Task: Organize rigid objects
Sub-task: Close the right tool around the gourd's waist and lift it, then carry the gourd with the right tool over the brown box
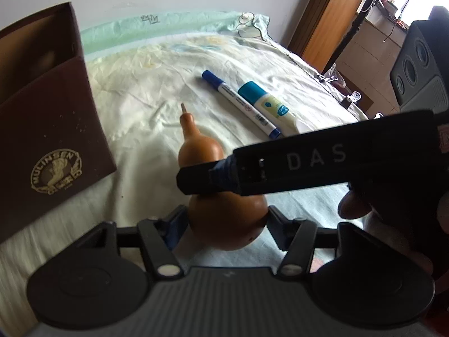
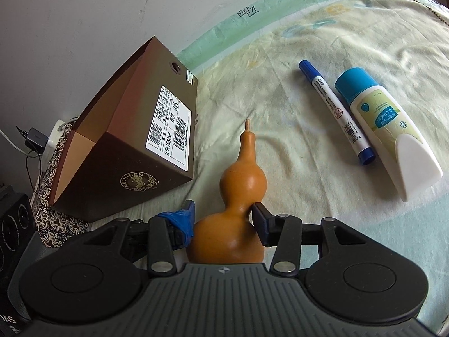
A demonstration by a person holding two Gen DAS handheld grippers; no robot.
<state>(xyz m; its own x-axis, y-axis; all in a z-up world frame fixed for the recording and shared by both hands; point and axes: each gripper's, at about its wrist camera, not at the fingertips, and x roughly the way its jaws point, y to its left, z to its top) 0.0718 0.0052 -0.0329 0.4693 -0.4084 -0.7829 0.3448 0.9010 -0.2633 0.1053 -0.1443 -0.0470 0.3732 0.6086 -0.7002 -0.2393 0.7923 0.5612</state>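
Note:
An orange-brown gourd (image 1: 202, 146) (image 2: 241, 179) hangs stem-away over the pale bedsheet (image 1: 140, 106). My left gripper (image 1: 224, 219) is shut on it, fingers touching both sides of its lower bulb. My right gripper (image 2: 223, 210) stands open around the gourd's waist: the right pad touches it, the blue-taped left finger (image 2: 182, 219) stands a little off. In the left wrist view one right finger (image 1: 202, 179) crosses in front of the waist. A brown shoe box (image 1: 50, 129) (image 2: 126, 151) lies open at the left.
A blue-capped marker (image 1: 241, 104) (image 2: 334, 109) and a white tube with a teal cap (image 1: 269, 104) (image 2: 384, 123) lie side by side on the sheet to the right. A black speaker (image 1: 418, 70) stands beyond the bed's right edge. A charger (image 2: 35, 137) is plugged in behind the box.

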